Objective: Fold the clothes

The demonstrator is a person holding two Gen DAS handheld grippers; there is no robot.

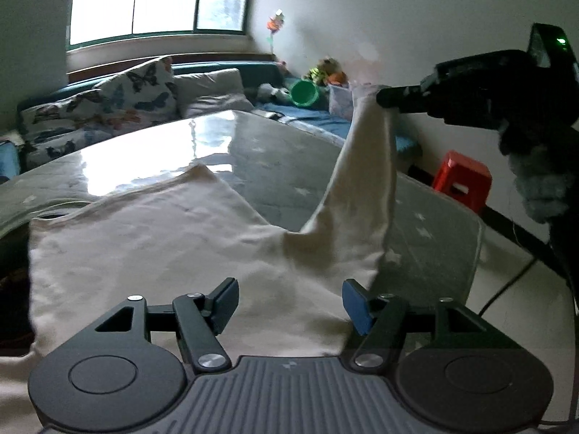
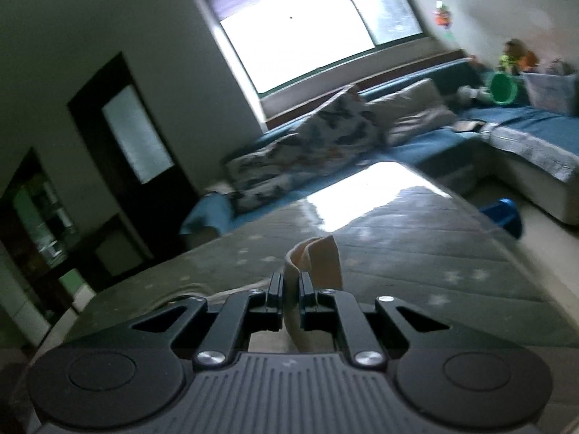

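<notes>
Folding just starting | right gripper (image 2: 290, 291) clamping cream garment (image 1: 173, 238) corner, lifting at far right | left gripper (image 1: 290, 302) hovering apart above near hem | remaining: all folds

Looks like someone's living room at home: blue corner sofa (image 2: 514, 123) with butterfly cushions (image 1: 137, 94), toys piled in the far right corner (image 1: 325, 72), big window (image 2: 307, 36) behind.

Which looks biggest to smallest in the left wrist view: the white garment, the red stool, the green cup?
1. white garment, by far the largest, though nearest the camera
2. red stool
3. green cup, farthest off, so real size is unsure
</notes>
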